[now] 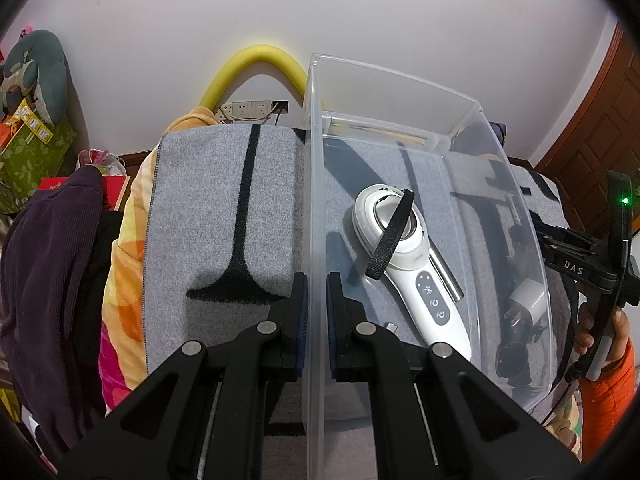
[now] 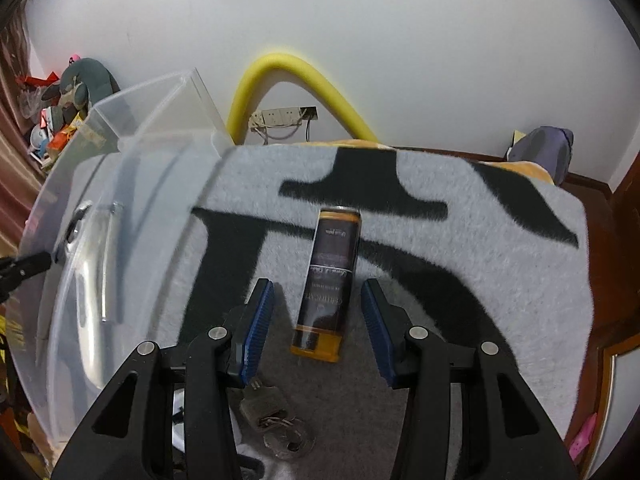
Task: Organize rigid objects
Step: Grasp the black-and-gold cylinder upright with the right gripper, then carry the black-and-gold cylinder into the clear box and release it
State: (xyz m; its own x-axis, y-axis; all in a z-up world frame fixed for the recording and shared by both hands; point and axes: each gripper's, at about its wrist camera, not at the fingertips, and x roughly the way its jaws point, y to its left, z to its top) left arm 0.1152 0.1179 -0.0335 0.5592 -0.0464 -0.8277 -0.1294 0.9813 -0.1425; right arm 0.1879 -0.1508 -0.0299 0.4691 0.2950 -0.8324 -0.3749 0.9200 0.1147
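The dark can with the amber band (image 2: 325, 284) lies on its side on the grey-and-black blanket (image 2: 500, 248), its long axis running away from the right wrist camera, silver rim at the far end and amber band at the near end; only the right wrist view shows it. The right gripper (image 2: 318, 328) hangs over its near half with the blue-padded fingers (image 2: 256, 332) spread to either side and clear of the can, which sits between them untouched. Just below the left finger a padlock with keys (image 2: 276, 424) rests on the blanket, seen in this view alone. The clear plastic bin (image 2: 132, 216) stands to the left of the can, blurred. The left wrist view shows what the right does not: the left gripper (image 1: 317, 308) pinching the bin's near side wall (image 1: 316, 200), fingers pressed on the thin plastic from both sides. Inside the bin lies a white handheld device (image 1: 404, 264) with a black strap (image 1: 394, 236) across its head, its handle pointing toward the camera and its long axis slanting from far left to near right. Through the bin's right wall a white plug (image 1: 528, 300) shows dimly, and beyond it a hand (image 1: 600, 328) in an orange sleeve (image 1: 608, 392) holds the other gripper's handle. A yellow foam tube (image 1: 256, 68) arches against the white wall behind
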